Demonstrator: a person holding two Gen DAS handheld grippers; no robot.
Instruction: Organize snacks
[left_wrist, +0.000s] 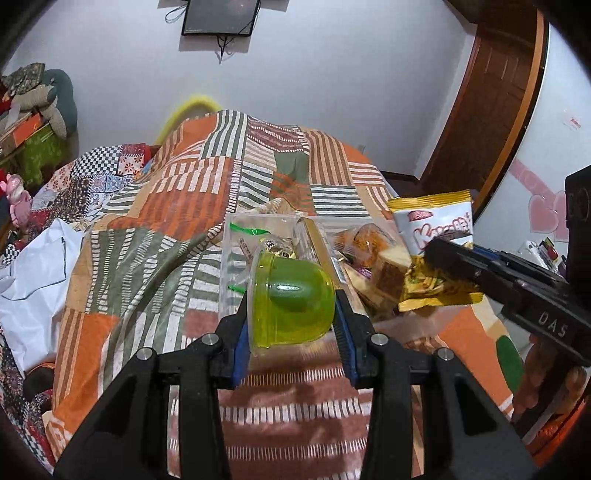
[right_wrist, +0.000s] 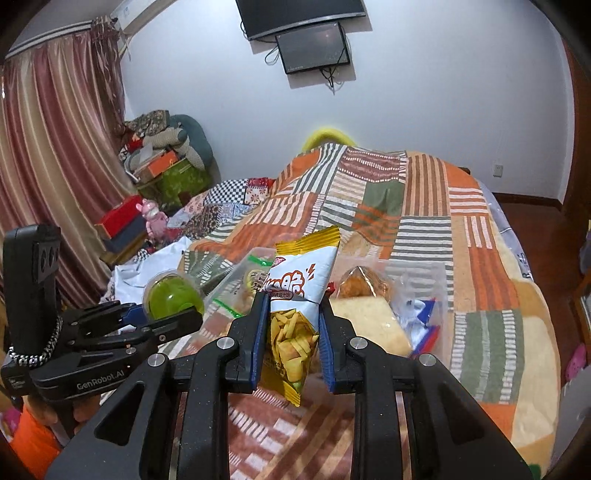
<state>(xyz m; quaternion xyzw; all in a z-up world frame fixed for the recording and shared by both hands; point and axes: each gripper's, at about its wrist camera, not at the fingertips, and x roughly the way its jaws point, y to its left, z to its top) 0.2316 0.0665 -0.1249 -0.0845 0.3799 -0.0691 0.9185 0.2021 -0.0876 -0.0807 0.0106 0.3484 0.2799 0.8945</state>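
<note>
My left gripper (left_wrist: 292, 301) is shut on a green jelly cup (left_wrist: 291, 302), held on its side above the bed; the cup also shows in the right wrist view (right_wrist: 173, 293). My right gripper (right_wrist: 293, 314) is shut on a yellow-and-white chip packet (right_wrist: 297, 295), held upright; the packet also shows in the left wrist view (left_wrist: 434, 229). Behind both lies a clear plastic box (left_wrist: 236, 258) with small wrapped snacks, and beside it wrapped bread and cake (right_wrist: 364, 314).
Everything lies on a bed with an orange, green and white patchwork blanket (right_wrist: 424, 206). White cloth (left_wrist: 33, 280) lies at the left. Boxes and cushions (right_wrist: 166, 162) are piled by the curtain. A wooden door (left_wrist: 495, 99) stands at the right.
</note>
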